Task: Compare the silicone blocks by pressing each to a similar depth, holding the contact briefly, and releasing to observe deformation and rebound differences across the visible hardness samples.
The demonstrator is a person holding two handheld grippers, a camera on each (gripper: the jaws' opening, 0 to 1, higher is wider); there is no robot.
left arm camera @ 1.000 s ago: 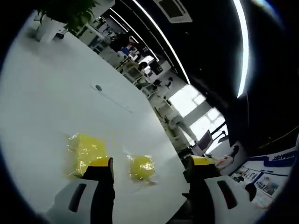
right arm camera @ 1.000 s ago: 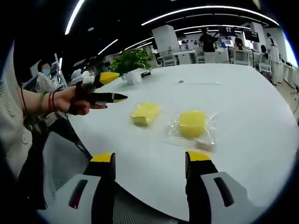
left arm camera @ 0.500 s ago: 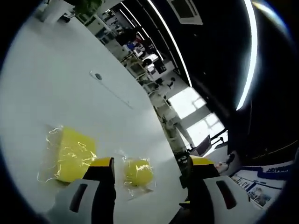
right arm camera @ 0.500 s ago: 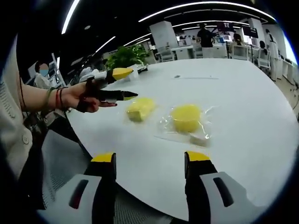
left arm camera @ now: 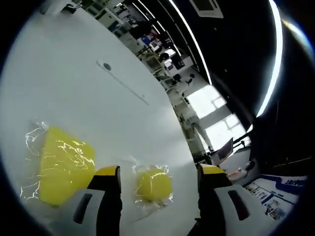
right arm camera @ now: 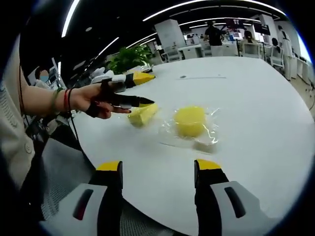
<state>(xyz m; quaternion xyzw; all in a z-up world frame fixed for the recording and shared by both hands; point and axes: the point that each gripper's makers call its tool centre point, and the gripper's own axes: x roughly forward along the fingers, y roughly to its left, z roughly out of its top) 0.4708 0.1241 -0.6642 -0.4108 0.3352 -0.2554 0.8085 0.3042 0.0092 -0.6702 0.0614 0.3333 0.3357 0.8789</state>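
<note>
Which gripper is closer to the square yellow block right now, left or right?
Left. The left gripper hovers right at the square yellow block, jaws apart. The right gripper sits back at the table's near edge, well short.

Open-plan office. Large white meeting table [right arm camera: 256, 88]; potted plant [right arm camera: 125, 56] at far end; rows of desks and office chairs [right arm camera: 275, 56] beyond; long strip ceiling lights [left arm camera: 275, 59]; standing person [right arm camera: 215, 37] far off; bright windows [left arm camera: 209, 103].
</note>
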